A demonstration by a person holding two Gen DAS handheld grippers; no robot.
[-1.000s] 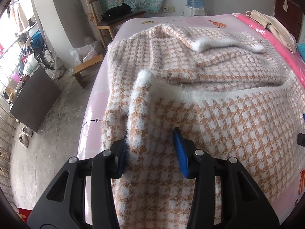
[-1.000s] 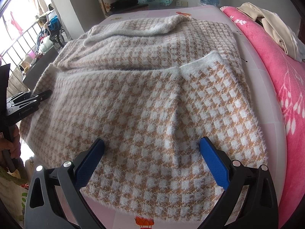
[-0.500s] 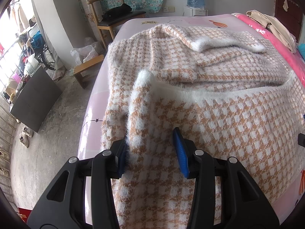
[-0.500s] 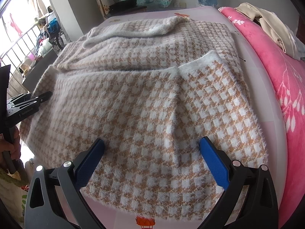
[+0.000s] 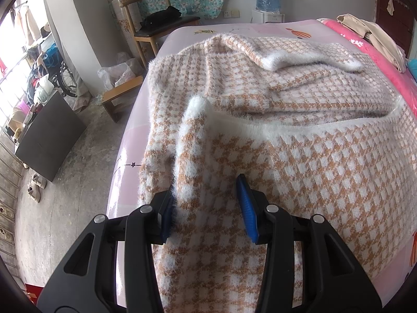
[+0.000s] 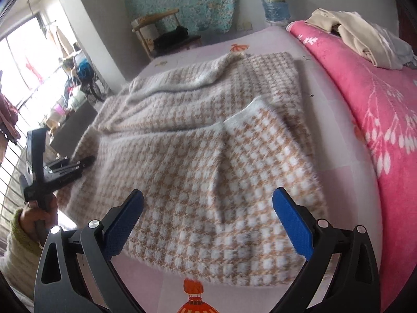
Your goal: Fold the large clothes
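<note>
Left hand-held gripper: you pinch the sweater fold, pinning it on the bed | right hand-held gripper: wide open, empty, near edge.

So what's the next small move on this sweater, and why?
Probably bring the right gripper back down onto the near hem of the sweater and grip it. Its jaws stand open over the cloth, holding nothing, while the left gripper has a fold of the sweater's left edge between its pads, so the pair could then fold together.
</note>
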